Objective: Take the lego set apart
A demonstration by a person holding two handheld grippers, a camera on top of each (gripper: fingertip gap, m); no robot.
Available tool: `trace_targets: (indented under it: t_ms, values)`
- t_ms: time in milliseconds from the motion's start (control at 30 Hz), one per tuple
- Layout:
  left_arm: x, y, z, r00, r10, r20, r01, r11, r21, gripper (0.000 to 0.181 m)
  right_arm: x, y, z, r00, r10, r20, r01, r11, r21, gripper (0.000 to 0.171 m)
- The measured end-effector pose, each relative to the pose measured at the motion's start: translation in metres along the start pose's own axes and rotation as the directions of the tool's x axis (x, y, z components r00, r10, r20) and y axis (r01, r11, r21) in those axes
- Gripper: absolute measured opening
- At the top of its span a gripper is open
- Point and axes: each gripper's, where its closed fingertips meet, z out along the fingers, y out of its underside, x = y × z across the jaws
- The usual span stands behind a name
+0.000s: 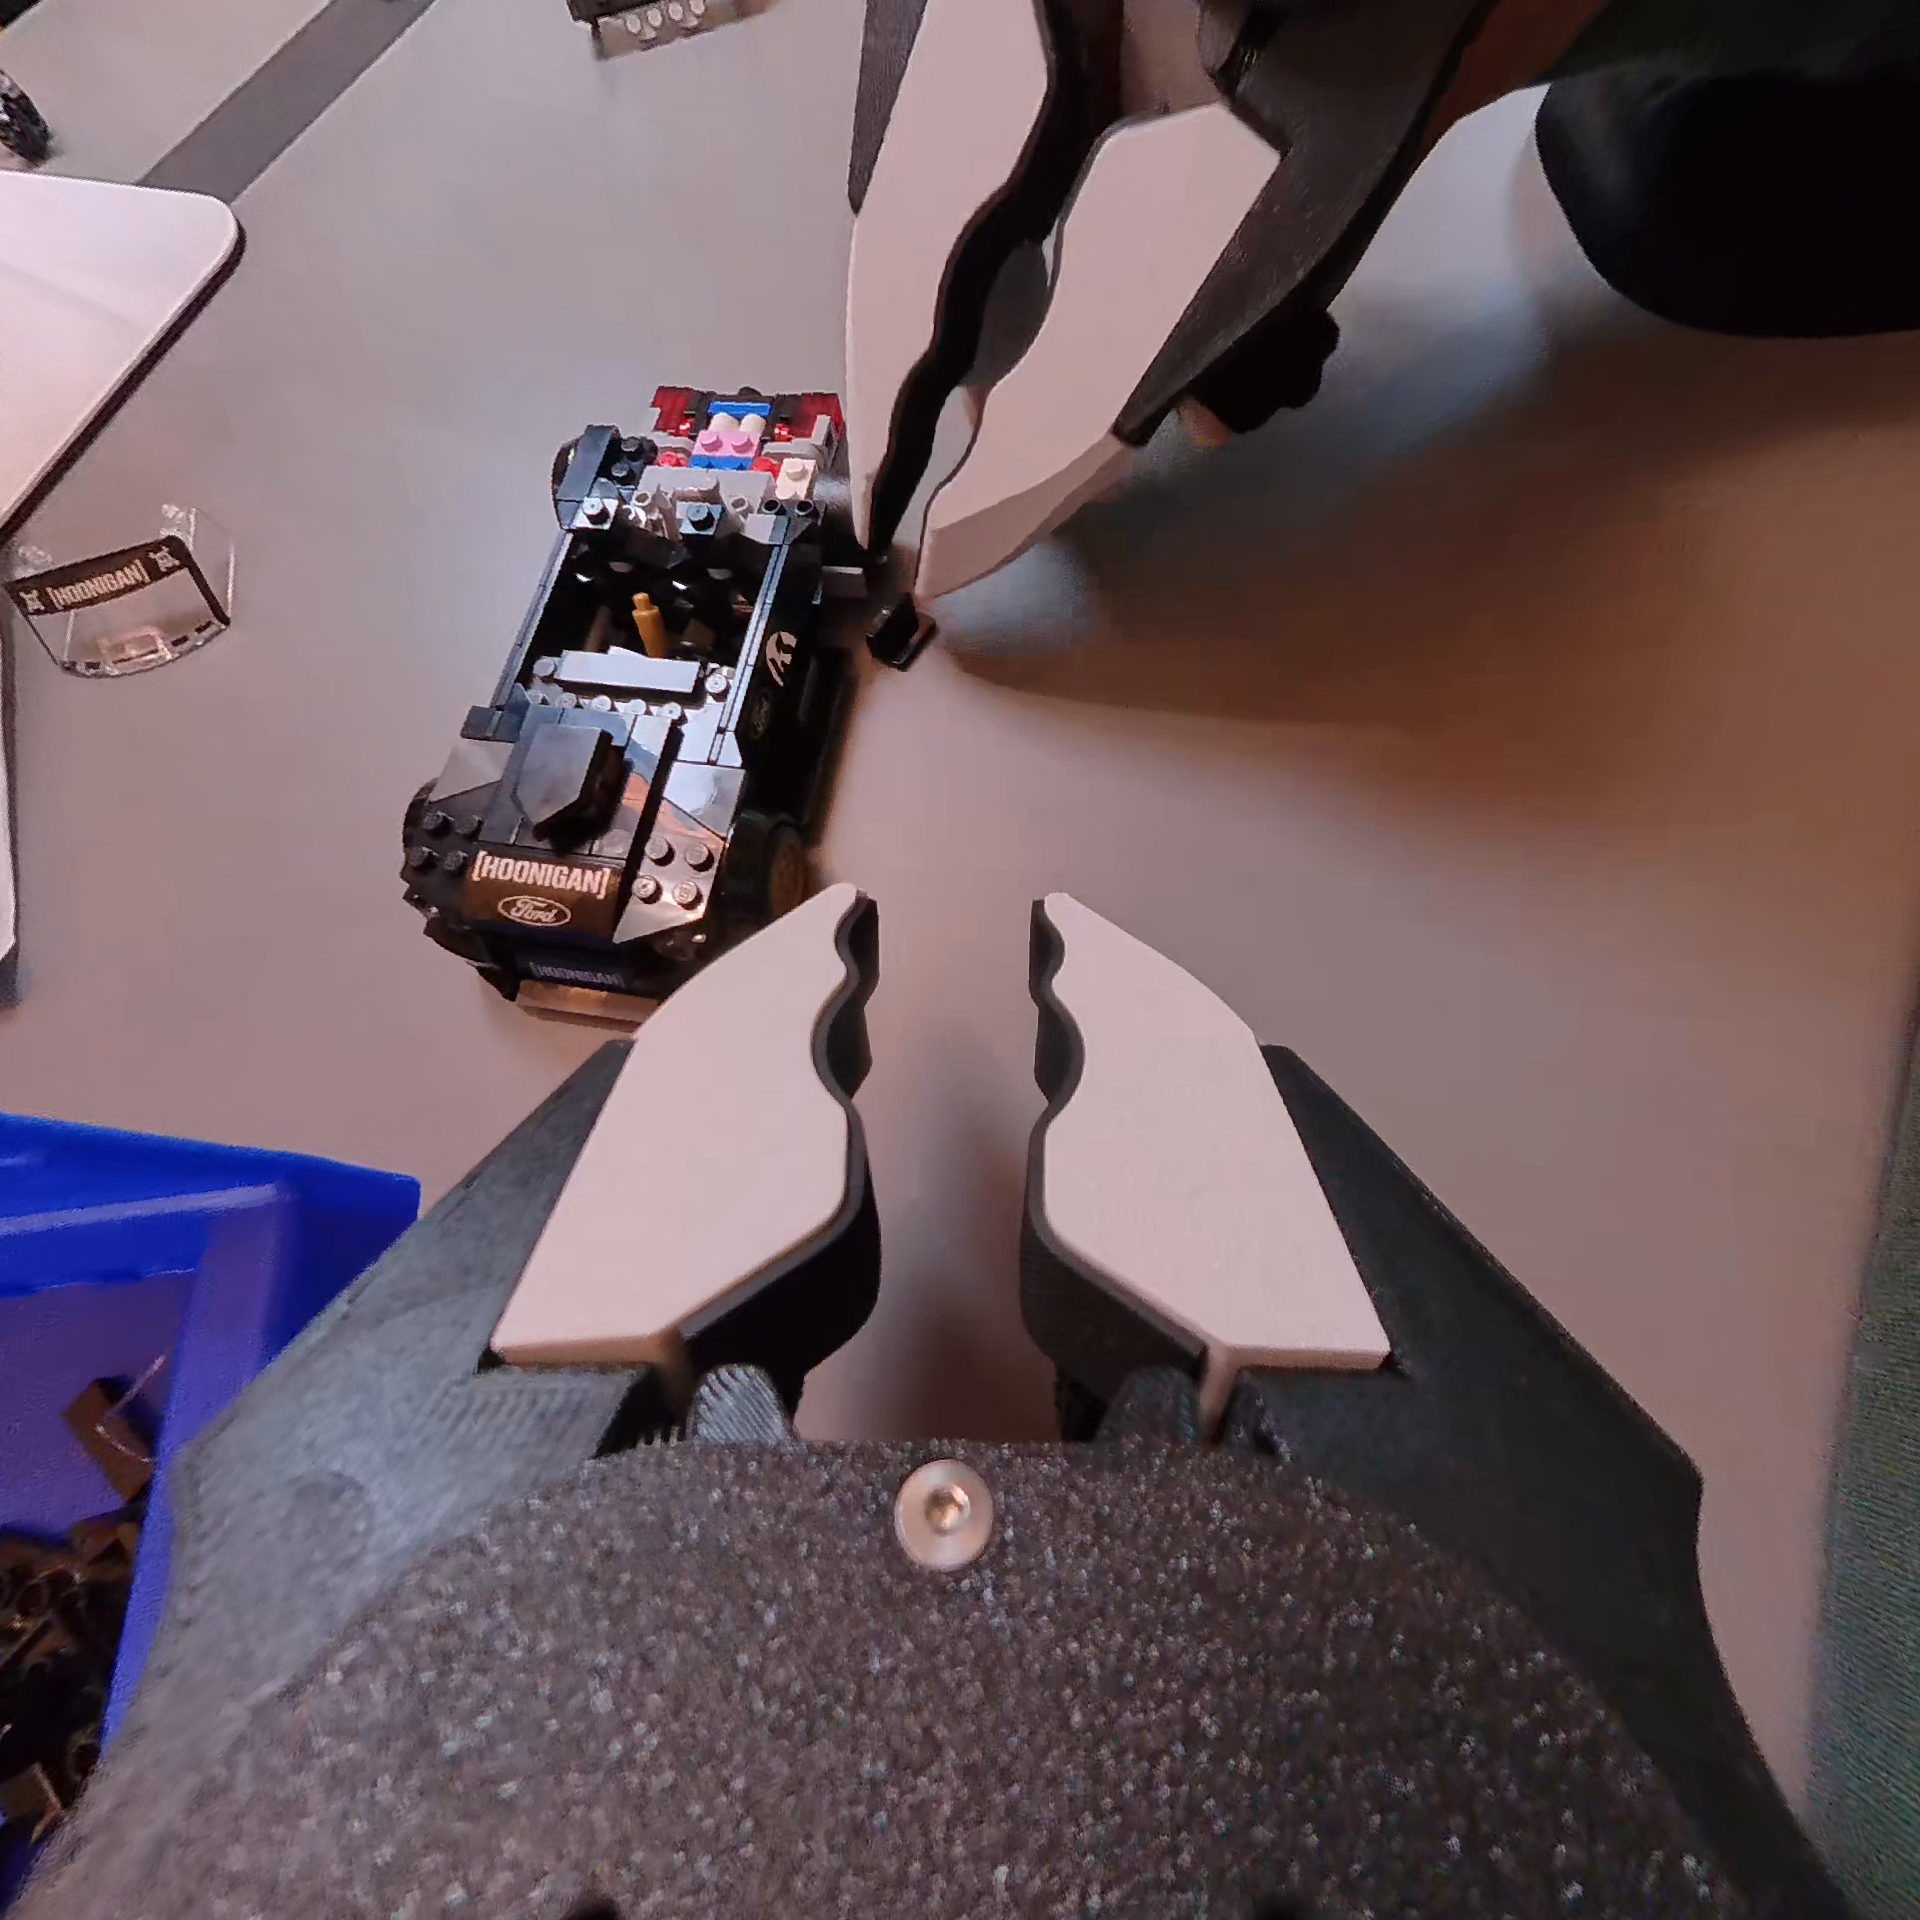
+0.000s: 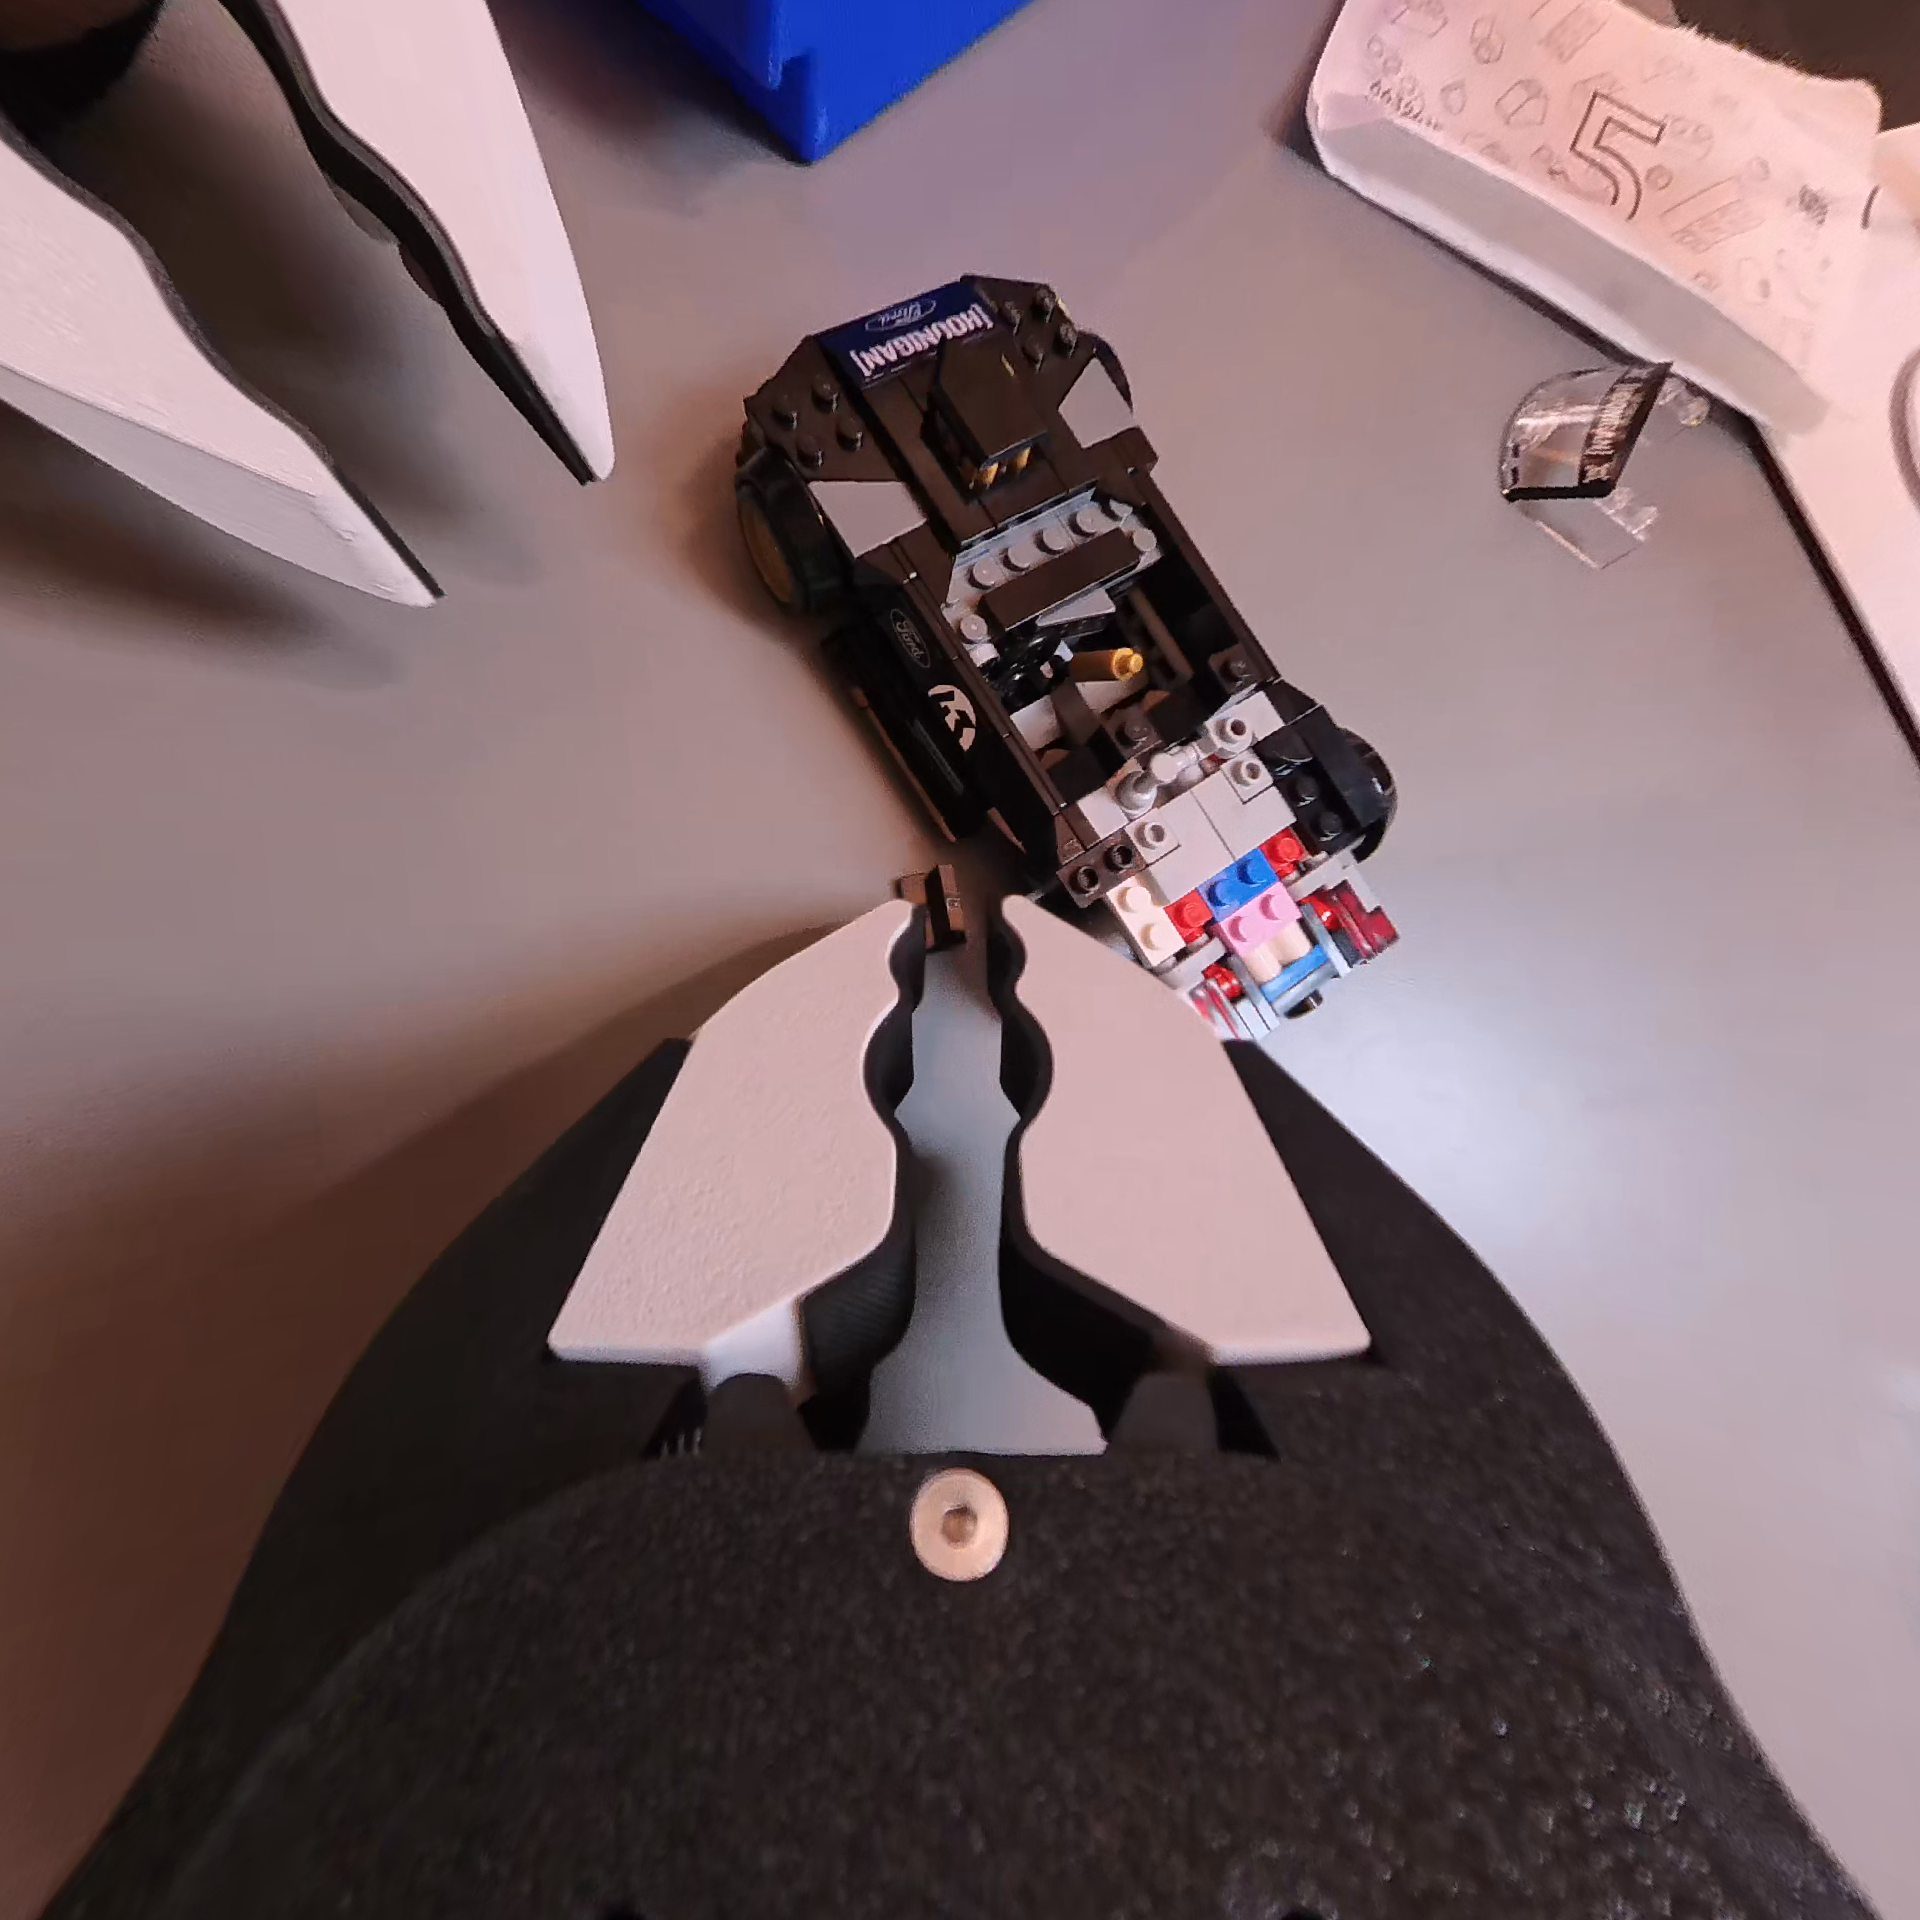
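Observation:
The black lego car stands on the grey table with its roof off, coloured bricks at its rear. It also shows in the right wrist view. My right gripper is down at the table beside the car's rear corner, its tips closed on a small black piece. In the left wrist view the right gripper pinches that piece next to the car's side. My left gripper is open and empty, just off the car's front; it also shows in the right wrist view.
A blue bin with loose dark pieces is at my lower left, also seen in the right wrist view. A clear windscreen piece lies left of the car. A white printed bag and a white sheet lie nearby. My hands' fingertips stand some 9 cm from each other.

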Motion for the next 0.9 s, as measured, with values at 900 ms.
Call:
trace_targets:
  t_ms: [900]
  values:
    - [0.001, 0.001, 0.005, 1.000, -0.002, -0.004, 0.002, 1.000, -0.019, 0.027, -0.010, 0.007, 0.004, 0.991, 0.019, 0.130, -0.021, 1.000, 0.011, 0.003]
